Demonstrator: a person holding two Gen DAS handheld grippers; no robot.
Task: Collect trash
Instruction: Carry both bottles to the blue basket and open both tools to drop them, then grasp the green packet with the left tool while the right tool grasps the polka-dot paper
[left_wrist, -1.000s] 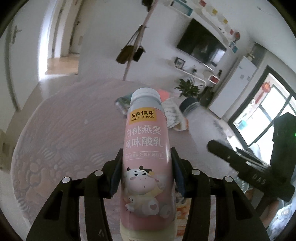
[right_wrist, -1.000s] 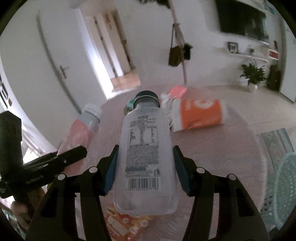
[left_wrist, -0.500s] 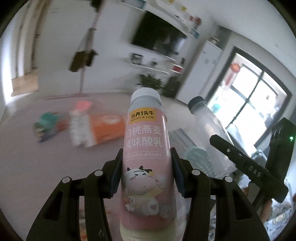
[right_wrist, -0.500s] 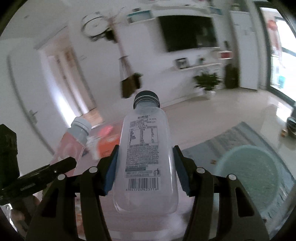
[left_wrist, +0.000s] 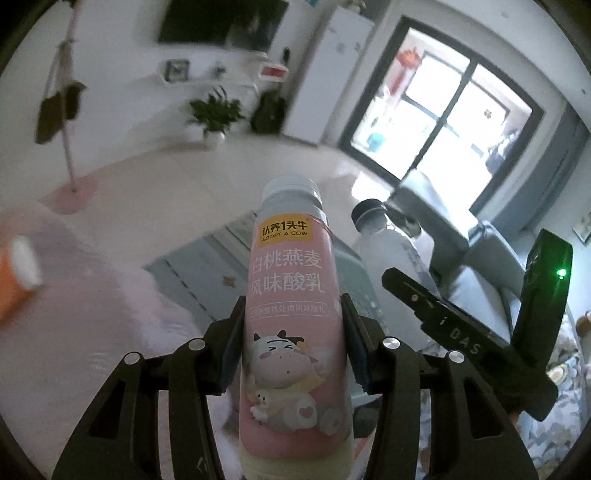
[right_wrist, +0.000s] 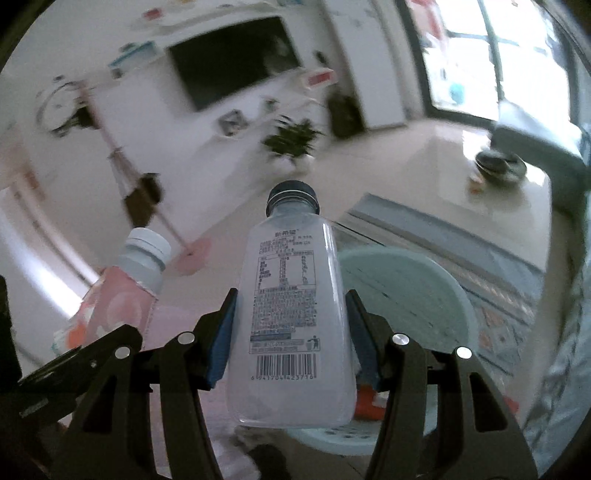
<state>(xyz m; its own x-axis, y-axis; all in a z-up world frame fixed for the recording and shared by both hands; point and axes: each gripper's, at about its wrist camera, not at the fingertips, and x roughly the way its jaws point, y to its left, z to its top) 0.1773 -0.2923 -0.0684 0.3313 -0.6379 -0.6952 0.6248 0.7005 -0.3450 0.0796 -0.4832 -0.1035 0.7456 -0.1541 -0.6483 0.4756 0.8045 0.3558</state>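
Note:
My left gripper (left_wrist: 293, 328) is shut on a pink yogurt bottle (left_wrist: 291, 295) with a grey cap, held upright in the air. My right gripper (right_wrist: 290, 321) is shut on a clear plastic bottle (right_wrist: 290, 314) with a dark cap. Each bottle also shows in the other view: the clear bottle (left_wrist: 384, 240) to the right of the left gripper, the pink bottle (right_wrist: 122, 291) to the left of the right gripper. A pale green basket (right_wrist: 406, 291) lies on the floor just behind and below the clear bottle.
An orange packet (left_wrist: 14, 273) lies at the far left on the pink table (left_wrist: 92, 314). A patterned rug (right_wrist: 461, 251) covers the floor under the basket. A grey sofa (left_wrist: 461, 236) stands to the right. A plant (right_wrist: 291, 138) and coat stand (left_wrist: 62, 107) stand by the far wall.
Both grippers have swung to the right, away from the pink table and its litter. The green basket and rug now lie in front. Both bottles stay gripped.

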